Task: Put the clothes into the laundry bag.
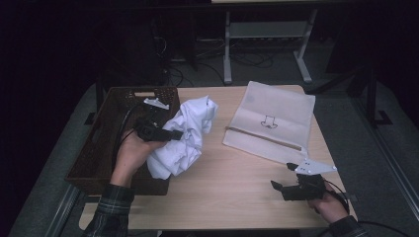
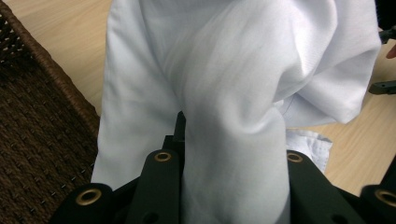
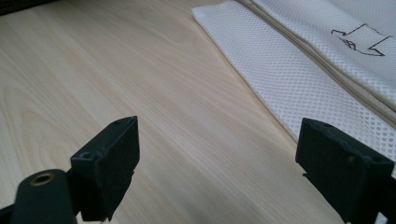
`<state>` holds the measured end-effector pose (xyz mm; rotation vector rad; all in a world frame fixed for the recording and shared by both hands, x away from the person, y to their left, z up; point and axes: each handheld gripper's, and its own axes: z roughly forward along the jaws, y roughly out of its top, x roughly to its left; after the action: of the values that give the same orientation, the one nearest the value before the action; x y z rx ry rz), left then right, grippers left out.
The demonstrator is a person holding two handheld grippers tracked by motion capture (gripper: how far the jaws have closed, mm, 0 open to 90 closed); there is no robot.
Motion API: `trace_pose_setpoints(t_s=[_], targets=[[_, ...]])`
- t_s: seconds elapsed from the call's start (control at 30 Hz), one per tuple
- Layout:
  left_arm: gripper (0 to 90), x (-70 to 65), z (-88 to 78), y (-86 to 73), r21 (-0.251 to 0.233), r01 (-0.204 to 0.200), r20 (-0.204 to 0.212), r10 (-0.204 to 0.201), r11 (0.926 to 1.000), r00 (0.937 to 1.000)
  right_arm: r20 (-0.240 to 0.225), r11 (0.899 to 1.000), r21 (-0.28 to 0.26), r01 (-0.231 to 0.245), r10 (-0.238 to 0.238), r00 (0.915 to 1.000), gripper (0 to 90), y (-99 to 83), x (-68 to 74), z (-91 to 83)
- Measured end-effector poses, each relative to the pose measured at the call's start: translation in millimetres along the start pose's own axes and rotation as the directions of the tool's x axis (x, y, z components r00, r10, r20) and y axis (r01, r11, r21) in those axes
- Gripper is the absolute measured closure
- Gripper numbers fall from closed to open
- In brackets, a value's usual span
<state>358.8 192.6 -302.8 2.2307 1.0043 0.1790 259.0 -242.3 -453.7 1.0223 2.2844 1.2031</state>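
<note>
With our left gripper [image 1: 174, 134] clamped on a bunched fold, we lift the soft, light white shirt [image 1: 184, 136] beside the basket [image 1: 99, 143] near the table's [image 1: 237, 192] left edge; our right gripper [image 1: 281, 190] rests open, empty.

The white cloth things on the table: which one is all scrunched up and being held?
The white garment, bunched beside the brown wicker basket and pinched in the left gripper. The white mesh bag lies flat, untouched, with a small black drawing on it.
</note>
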Motion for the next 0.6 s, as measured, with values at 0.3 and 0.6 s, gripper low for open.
trace_pose_setpoints(t_s=[0.3, 0.6], targets=[[71.2, -20.6, 10.9, 6.4, 0.003, -0.042, 0.044, 0.042, 0.9991, 0.9981, -0.003, 1.0, 0.004, 0.008, -0.008, 1.0, 12.8, 0.8, 1.9, 0.3], [71.1, -40.3, 49.9, 1.0, 0.054, -0.074, 0.091, 0.069, 0.9958, 0.9935, 0.001, 1.0, 0.007, 0.008, -0.008, 1.0, 12.8, 0.4, 1.9, 0.0]])
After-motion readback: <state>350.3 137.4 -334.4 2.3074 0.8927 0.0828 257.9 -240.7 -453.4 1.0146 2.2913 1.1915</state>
